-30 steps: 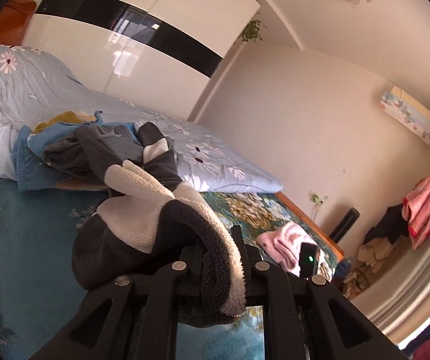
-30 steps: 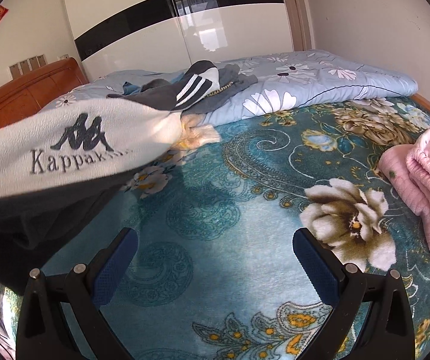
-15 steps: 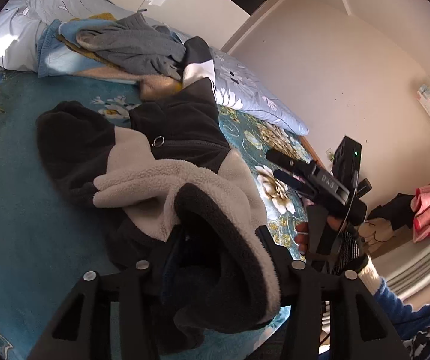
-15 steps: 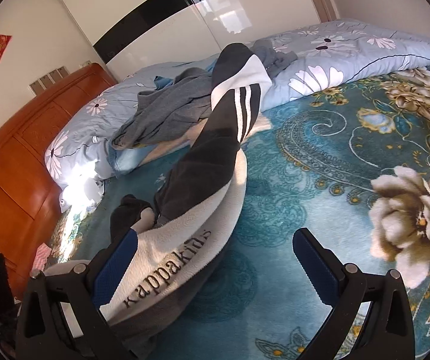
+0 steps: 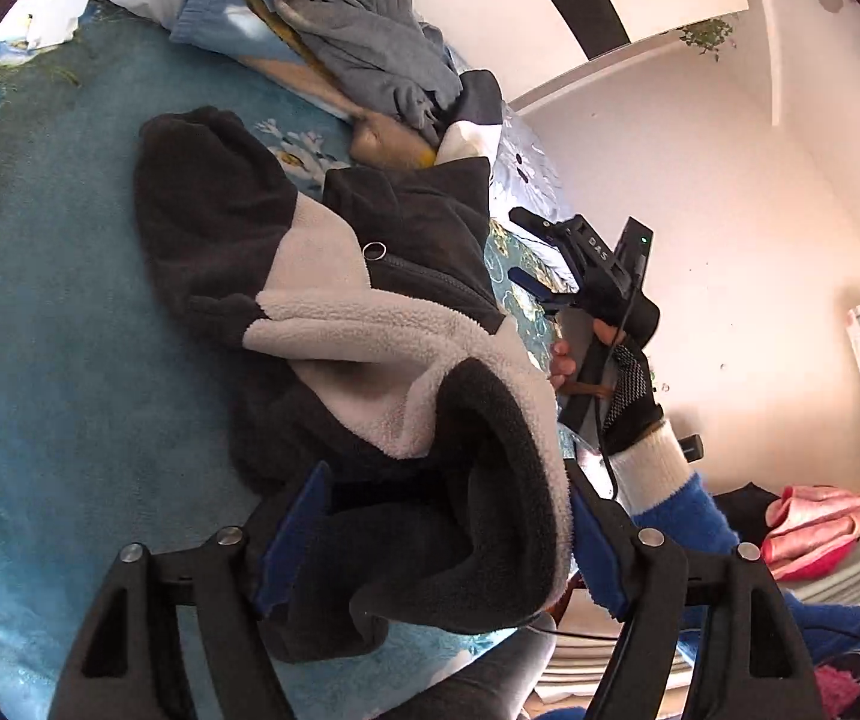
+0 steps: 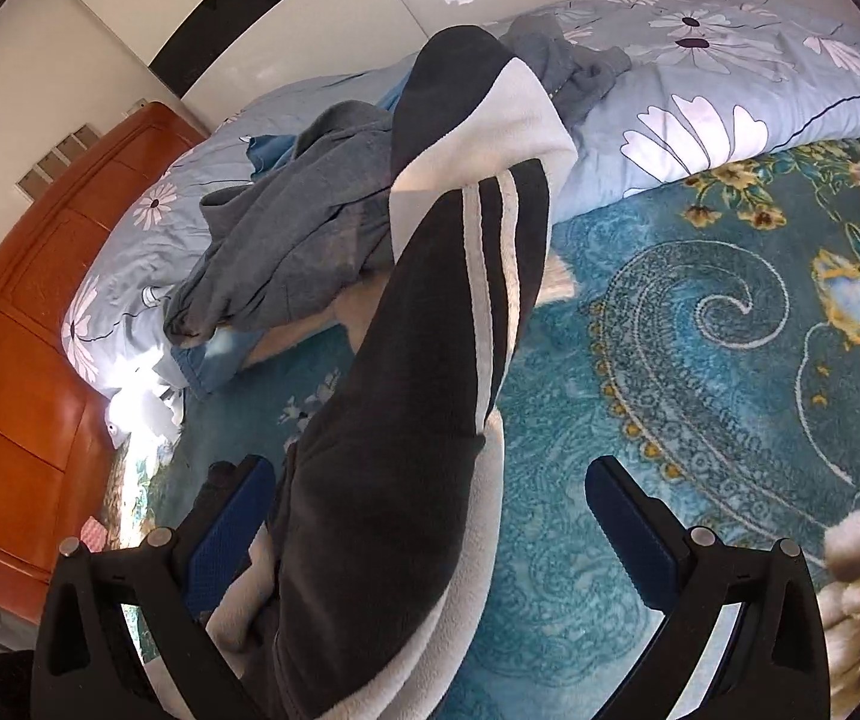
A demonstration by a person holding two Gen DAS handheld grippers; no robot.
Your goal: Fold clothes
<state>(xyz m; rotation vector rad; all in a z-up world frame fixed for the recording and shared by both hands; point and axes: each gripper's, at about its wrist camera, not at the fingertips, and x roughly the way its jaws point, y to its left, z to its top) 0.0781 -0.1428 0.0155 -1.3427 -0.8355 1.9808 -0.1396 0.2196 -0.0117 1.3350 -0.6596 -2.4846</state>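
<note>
Fleece jacket, dark grey with cream panels, lies spread on the teal flowered blanket covering the bed. Left gripper stands wide, a thick fold of the jacket's edge bulging between its blue pads; whether they press it cannot be told. Right gripper is wide apart, the striped sleeve lying between its fingers without being pinched. A pile of grey and blue clothes rests against the pale floral quilt behind.
</note>
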